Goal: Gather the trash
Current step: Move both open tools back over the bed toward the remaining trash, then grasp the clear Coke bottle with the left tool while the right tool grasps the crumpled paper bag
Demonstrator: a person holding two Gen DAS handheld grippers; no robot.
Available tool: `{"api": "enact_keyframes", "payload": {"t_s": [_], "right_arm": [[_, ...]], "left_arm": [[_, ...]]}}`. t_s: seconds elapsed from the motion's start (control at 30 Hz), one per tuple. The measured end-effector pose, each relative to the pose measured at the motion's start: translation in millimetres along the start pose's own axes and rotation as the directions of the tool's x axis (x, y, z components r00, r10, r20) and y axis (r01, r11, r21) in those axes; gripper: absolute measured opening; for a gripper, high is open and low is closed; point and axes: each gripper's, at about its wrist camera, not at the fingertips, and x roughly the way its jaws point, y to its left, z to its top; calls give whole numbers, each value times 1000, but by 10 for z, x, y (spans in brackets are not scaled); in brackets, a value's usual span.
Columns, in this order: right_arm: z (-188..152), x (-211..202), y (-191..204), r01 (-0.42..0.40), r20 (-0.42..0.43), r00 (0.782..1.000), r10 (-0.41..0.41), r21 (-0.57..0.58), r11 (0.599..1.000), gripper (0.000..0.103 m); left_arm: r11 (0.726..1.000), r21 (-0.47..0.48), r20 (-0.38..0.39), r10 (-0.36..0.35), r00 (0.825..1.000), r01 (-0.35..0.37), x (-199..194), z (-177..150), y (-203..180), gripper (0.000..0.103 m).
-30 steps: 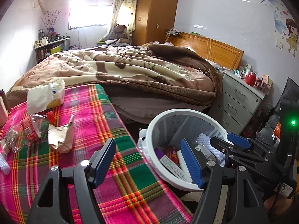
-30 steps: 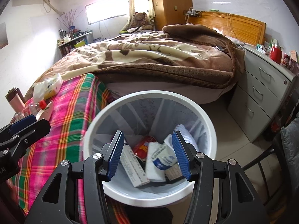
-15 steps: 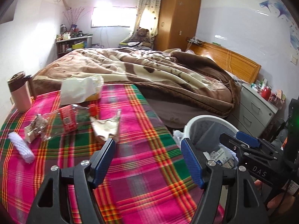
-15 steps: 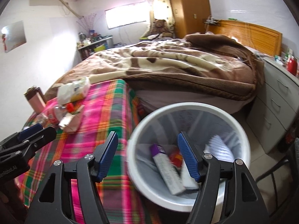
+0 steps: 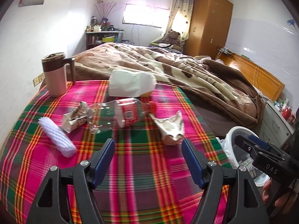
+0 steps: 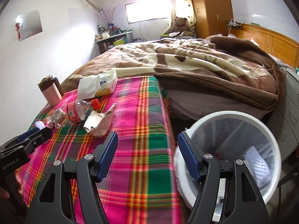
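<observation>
Trash lies on the plaid-covered table (image 5: pixel 142 183): a crushed clear bottle with red label and cap (image 5: pixel 127 113), a crumpled beige wrapper (image 5: pixel 171 128), a crumpled carton (image 5: pixel 75 116) and a white foam net sleeve (image 5: pixel 56 137). My left gripper (image 5: pixel 148 160) is open and empty, just short of the bottle and wrapper. My right gripper (image 6: pixel 147 156) is open and empty, over the table's right edge beside the white bin (image 6: pixel 233 119). The bottle (image 6: pixel 74 111) and wrapper (image 6: pixel 99 122) lie ahead to its left.
A pink and brown mug (image 5: pixel 56 74) stands at the table's far left. A tissue pack (image 5: pixel 130 83) lies at the far edge. The bed with a brown blanket (image 5: pixel 186 71) is behind. Grey drawers (image 6: pixel 291 112) stand right of the bin, which holds trash.
Both grippers have swung left, away from the bin and toward the table. The left now faces the trash on the cloth; the right has moved off the bin's mouth to its left rim.
</observation>
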Motion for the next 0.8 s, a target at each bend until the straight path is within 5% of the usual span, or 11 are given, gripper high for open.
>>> {"api": "enact_keyframes", "payload": {"t_s": [0.3, 0.8], "right_arm": [[133, 368, 284, -31, -56, 998, 29, -31, 999, 68], [233, 864, 524, -97, -165, 982, 91, -28, 995, 68]], "left_arm": [[999, -16, -16, 29, 999, -29, 200, 174, 396, 75], [992, 124, -84, 9, 996, 1, 735, 568, 488, 78]]}}
